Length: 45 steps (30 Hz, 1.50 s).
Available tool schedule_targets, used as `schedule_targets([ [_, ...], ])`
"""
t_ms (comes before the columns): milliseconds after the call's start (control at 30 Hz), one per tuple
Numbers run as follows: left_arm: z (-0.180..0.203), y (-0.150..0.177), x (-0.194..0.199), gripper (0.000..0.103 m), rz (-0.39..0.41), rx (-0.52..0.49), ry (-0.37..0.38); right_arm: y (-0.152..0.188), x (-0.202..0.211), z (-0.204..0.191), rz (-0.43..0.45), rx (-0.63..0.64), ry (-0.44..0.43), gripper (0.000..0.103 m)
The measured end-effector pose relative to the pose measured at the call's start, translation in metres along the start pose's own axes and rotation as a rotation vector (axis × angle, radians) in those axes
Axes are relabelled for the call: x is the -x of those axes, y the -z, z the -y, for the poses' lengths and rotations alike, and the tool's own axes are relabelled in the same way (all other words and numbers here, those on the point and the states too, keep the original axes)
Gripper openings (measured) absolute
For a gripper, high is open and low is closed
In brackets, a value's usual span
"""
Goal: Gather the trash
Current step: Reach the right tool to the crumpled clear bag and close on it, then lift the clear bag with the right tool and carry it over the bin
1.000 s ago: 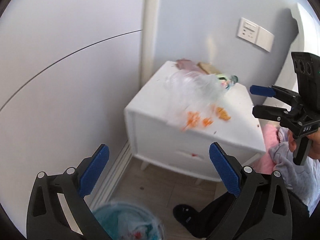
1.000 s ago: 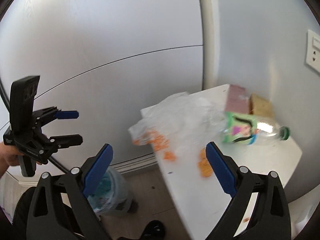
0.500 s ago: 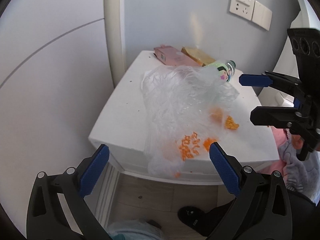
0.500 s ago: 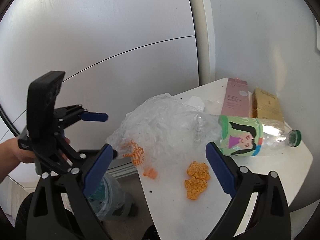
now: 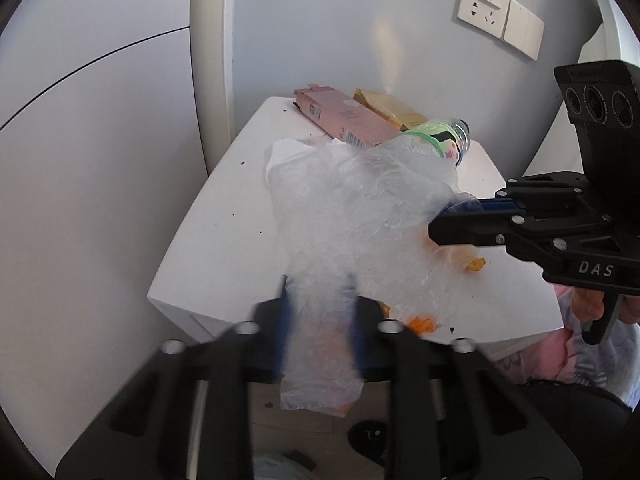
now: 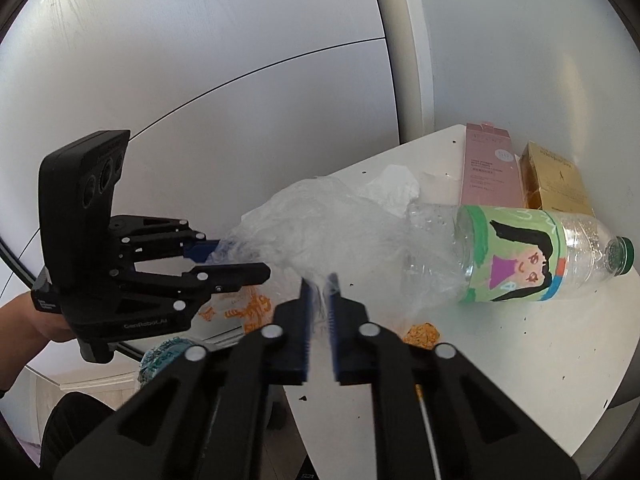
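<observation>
Left wrist view: white nightstand (image 5: 224, 240) against grey wall (image 5: 320, 32), socket (image 5: 484, 6) above.

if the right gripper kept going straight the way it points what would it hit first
Probably more of the clear plastic bag its fingers are already shut on, then the white nightstand top. The bottle sits off to the right, though depth is unclear.

Both grippers are black with blue pads and silver screws; right gripper (image 5: 448, 216) bears "DAS", left gripper (image 6: 236, 260) "GenRoboAI".

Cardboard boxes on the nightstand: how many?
2. The pink box and the gold box lie side by side along the back edge, behind the plastic bottle. The plastic bag might hide more.
</observation>
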<state>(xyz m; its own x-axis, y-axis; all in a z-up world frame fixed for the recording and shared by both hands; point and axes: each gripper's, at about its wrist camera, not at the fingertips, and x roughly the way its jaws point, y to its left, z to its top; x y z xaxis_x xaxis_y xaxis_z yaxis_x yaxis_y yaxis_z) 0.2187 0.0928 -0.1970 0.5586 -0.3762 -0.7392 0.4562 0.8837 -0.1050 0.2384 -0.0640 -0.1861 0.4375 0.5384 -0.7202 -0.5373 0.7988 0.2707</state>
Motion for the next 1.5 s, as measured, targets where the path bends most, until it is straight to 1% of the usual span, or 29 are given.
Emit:
schedule_targets([
  [33, 0.002, 0.0, 0.004, 0.01, 0.005, 0.0, -0.002, -0.001, 0.003, -0.002, 0.008, -0.002, 0.001, 0.006],
  [100, 0.007, 0.0, 0.011, 0.008, 0.017, -0.005, -0.007, -0.001, 0.009, -0.005, 0.022, -0.001, -0.007, 0.005],
  [300, 0.018, 0.0, 0.044, 0.008, 0.055, -0.001, -0.023, -0.004, 0.033, -0.022, 0.056, 0.012, -0.027, 0.005],
  [433, 0.026, 0.007, 0.073, 0.008, 0.077, 0.0, -0.043, -0.003, 0.046, -0.039, 0.067, 0.028, -0.046, 0.005],
  [567, 0.03, 0.029, 0.106, 0.008, 0.09, 0.026, -0.076, 0.005, 0.05, -0.069, 0.062, 0.05, -0.09, 0.005],
  [667, 0.03, 0.055, 0.127, 0.008, 0.082, 0.056, -0.109, 0.014, 0.044, -0.094, 0.039, 0.073, -0.131, 0.005],
  [900, 0.013, 0.13, 0.17, 0.008, 0.043, 0.177, -0.192, 0.045, 0.009, -0.162, -0.063, 0.134, -0.239, 0.005],
  [1000, 0.002, 0.162, 0.182, 0.008, 0.028, 0.24, -0.218, 0.058, -0.011, -0.188, -0.115, 0.168, -0.271, 0.005],
  [1067, -0.004, 0.183, 0.186, 0.008, 0.009, 0.28, -0.231, 0.065, -0.027, -0.198, -0.153, 0.182, -0.29, 0.005],
  [1167, -0.012, 0.217, 0.184, 0.008, -0.031, 0.339, -0.241, 0.079, -0.052, -0.212, -0.212, 0.197, -0.31, 0.005],
  [1233, -0.016, 0.233, 0.181, 0.008, -0.056, 0.368, -0.244, 0.092, -0.07, -0.223, -0.26, 0.205, -0.319, 0.005],
  [1367, -0.032, 0.27, 0.166, 0.008, -0.122, 0.439, -0.245, 0.111, -0.111, -0.232, -0.349, 0.209, -0.328, 0.005],
  [1500, -0.046, 0.293, 0.148, 0.008, -0.174, 0.495, -0.235, 0.129, -0.145, -0.238, -0.423, 0.218, -0.321, 0.005],
])
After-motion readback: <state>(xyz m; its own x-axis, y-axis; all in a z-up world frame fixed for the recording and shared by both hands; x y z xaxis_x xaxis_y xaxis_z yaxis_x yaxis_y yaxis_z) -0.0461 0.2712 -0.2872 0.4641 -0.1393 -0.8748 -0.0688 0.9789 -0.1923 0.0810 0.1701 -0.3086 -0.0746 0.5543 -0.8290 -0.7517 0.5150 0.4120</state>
